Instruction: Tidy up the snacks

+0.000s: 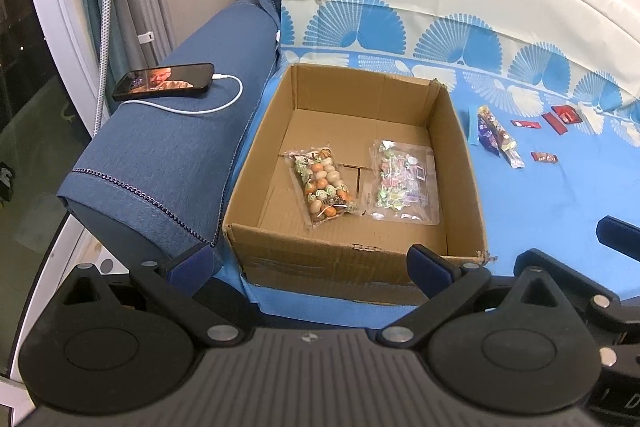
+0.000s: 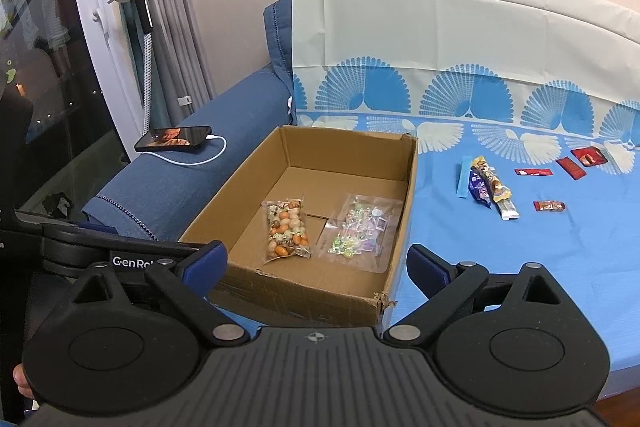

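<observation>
Both the left gripper [image 1: 308, 265] and the right gripper [image 2: 316, 263] are seen spread apart, with nothing between the blue pads. Just ahead of them an open, dented cardboard box [image 2: 298, 291] is set on a bed's smooth blue sheet [image 2: 520, 267]. Inside, a clear bag of orange and beige sweets [image 2: 288, 229] lies left of a flat clear packet [image 2: 360, 231], perhaps of wrapped candies. Further right, foil bars [image 2: 490, 187] and small red wrappers [image 2: 568, 167] are scattered.

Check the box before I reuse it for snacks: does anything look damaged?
Yes. The cardboard box has a torn, frayed near right corner and a ragged near left corner. The two snack bags inside lie flat and look intact.
</observation>
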A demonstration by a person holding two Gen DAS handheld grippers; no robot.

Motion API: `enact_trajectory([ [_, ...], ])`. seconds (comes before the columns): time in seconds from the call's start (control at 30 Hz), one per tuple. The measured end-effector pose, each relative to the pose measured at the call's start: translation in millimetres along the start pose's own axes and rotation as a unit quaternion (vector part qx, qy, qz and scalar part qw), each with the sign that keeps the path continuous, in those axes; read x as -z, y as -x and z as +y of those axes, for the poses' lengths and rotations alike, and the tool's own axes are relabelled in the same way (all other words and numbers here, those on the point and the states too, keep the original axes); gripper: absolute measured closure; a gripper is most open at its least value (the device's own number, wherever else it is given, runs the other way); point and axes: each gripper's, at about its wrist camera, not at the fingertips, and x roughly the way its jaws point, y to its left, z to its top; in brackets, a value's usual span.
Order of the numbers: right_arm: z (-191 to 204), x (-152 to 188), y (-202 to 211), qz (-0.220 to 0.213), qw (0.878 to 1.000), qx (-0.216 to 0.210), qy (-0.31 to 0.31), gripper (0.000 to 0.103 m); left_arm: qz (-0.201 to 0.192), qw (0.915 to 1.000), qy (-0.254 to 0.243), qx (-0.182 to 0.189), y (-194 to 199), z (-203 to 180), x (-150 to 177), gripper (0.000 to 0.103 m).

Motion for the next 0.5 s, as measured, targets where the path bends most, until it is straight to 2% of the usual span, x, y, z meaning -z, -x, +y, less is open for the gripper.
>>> enact_trajectory([
  [0.5,-7,2,-11,0.017,1.000,0.000,-0.015,0.006,0.026,0.9995,-0.017,-0.004,-18,-7,-1,0.000],
])
